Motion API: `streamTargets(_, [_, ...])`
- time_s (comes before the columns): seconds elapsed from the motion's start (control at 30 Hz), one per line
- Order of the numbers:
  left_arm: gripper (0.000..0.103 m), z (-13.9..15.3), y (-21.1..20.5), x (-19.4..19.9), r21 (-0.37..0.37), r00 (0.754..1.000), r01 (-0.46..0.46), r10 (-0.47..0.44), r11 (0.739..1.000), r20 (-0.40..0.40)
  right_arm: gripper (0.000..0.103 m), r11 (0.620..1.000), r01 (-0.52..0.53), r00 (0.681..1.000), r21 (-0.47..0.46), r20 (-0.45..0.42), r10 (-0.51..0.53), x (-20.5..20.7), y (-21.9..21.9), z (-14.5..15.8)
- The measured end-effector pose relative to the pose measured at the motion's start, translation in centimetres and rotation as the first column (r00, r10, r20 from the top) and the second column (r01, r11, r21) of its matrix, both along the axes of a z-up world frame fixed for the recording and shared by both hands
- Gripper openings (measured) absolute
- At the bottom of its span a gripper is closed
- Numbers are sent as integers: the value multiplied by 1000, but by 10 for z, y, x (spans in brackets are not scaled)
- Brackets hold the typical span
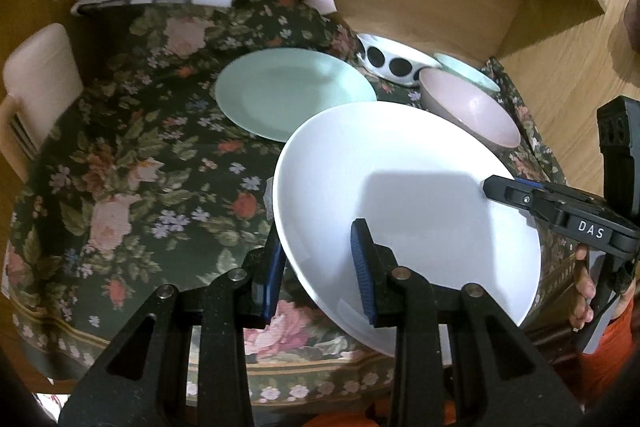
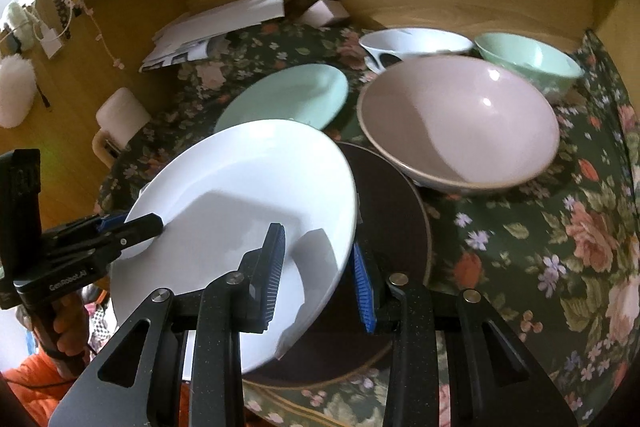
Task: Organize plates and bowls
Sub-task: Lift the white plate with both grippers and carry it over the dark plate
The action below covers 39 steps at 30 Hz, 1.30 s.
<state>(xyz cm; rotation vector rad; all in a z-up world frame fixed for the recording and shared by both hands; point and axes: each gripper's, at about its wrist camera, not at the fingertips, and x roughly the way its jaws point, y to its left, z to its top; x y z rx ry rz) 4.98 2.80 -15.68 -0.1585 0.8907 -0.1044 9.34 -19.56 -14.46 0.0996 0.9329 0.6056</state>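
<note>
Two handheld grippers are carrying a white plate (image 1: 400, 195) tilted above a floral tablecloth (image 1: 132, 163). The left gripper (image 1: 320, 267) is clamping the plate's near-left rim between its blue pads, while the right gripper (image 2: 318, 267) is clamping the opposite rim. In the right wrist view the plate is hanging over a dark brown plate (image 2: 384, 227) lying on the cloth. Beyond are sitting a mint-green plate (image 1: 292, 91), a pink bowl (image 2: 460, 123), a black-spotted white bowl (image 1: 390, 61) and a mint-green bowl (image 2: 528, 61)
</note>
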Motion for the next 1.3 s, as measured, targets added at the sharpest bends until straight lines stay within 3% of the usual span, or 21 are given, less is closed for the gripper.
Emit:
streamTargets(0.5, [33,-21,-15,17,-1,998,26,-26,1000,-49,30,999,31,998,-12,-54,-31,11,-14,-19])
streamTargets(1.3, [33,-27,-16,29,-10,996,60,-61,998,-59,32,995,-15,998,-96,-57,9,13,-14,-15])
